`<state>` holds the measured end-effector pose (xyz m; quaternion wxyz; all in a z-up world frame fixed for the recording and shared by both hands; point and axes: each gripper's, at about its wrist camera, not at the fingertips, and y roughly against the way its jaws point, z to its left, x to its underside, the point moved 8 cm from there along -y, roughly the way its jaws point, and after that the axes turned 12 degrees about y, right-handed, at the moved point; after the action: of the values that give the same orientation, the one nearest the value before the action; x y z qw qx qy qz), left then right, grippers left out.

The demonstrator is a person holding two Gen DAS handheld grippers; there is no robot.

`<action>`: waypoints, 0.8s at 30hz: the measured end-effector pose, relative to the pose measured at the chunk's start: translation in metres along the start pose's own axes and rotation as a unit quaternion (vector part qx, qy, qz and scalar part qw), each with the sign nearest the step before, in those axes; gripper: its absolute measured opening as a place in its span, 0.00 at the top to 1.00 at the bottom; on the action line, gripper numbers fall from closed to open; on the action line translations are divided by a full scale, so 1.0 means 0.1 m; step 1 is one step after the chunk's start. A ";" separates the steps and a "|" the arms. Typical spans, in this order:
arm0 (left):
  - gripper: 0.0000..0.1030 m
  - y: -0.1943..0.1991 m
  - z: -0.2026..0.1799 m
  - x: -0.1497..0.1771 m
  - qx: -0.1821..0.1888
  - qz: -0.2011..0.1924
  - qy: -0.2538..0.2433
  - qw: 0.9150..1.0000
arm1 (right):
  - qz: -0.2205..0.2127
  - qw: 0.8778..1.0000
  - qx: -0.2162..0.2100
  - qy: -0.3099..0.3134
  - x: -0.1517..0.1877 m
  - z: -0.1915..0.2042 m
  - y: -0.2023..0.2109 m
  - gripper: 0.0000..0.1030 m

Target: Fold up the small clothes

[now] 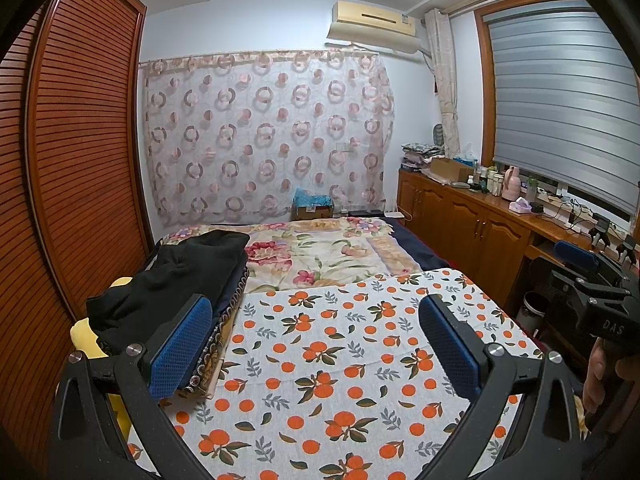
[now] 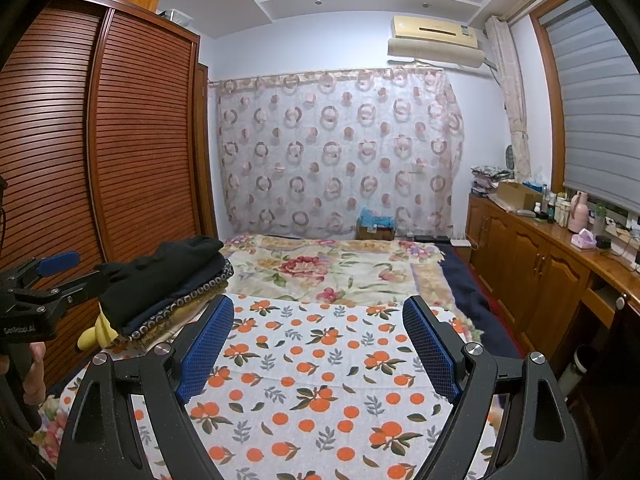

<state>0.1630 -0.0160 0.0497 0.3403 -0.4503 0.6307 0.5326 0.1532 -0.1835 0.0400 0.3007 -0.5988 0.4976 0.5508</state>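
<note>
Blue mesh pads line the fingers (image 1: 182, 344) of my left gripper (image 1: 316, 346), and they stand wide apart with nothing between them; it hovers above the orange-print cloth (image 1: 340, 360) spread flat across the near end of the bed. My right gripper (image 2: 318, 346) is the same: blue pads spread wide, nothing held, hanging over that same cloth (image 2: 312, 384), which lies smooth apart from a faint crease running across its middle. From the left wrist view I can see my right gripper off at the right edge (image 1: 592, 280), with my hand (image 1: 600, 376) on its handle below.

Just beside my left finger, on the left side of the bed, sits a stack of folded clothes (image 1: 172, 292): a black garment (image 2: 160, 268) on top, a dark navy piece under it, then a patterned edge with small rings. Something yellow (image 2: 98, 330) pokes out from beneath the stack on the wardrobe side.

Beyond the orange-print cloth lies a floral blanket (image 1: 320, 256) over the rest of the bed, with a dark navy sheet (image 2: 468, 284) showing along its right side. A slatted wooden wardrobe (image 1: 80, 140) stands on the left, a sheer curtain with ring patterns (image 1: 264, 132) hangs on the far wall, and a wooden cabinet (image 2: 532, 268) with bottles and boxes on top runs along the right.
</note>
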 end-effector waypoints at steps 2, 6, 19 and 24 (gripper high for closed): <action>0.00 0.00 0.00 0.00 0.000 0.000 0.000 1.000 | 0.000 1.000 0.000 0.000 0.00 -0.01 -0.01 0.15; 0.00 0.00 0.00 0.00 0.000 0.000 0.000 1.000 | 0.000 1.000 0.000 0.001 0.00 -0.02 -0.01 0.15; 0.00 0.00 0.00 -0.01 0.000 0.000 0.000 1.000 | -0.002 1.000 -0.001 0.002 0.03 -0.09 -0.01 0.15; 0.00 0.01 0.00 -0.01 0.000 0.000 -0.001 1.000 | -0.003 1.000 -0.001 0.003 0.03 -0.10 -0.01 0.15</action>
<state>0.1629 -0.0159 0.0508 0.3407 -0.4501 0.6304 0.5328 0.1575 -0.1925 0.0393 0.3001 -0.6020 0.4962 0.5490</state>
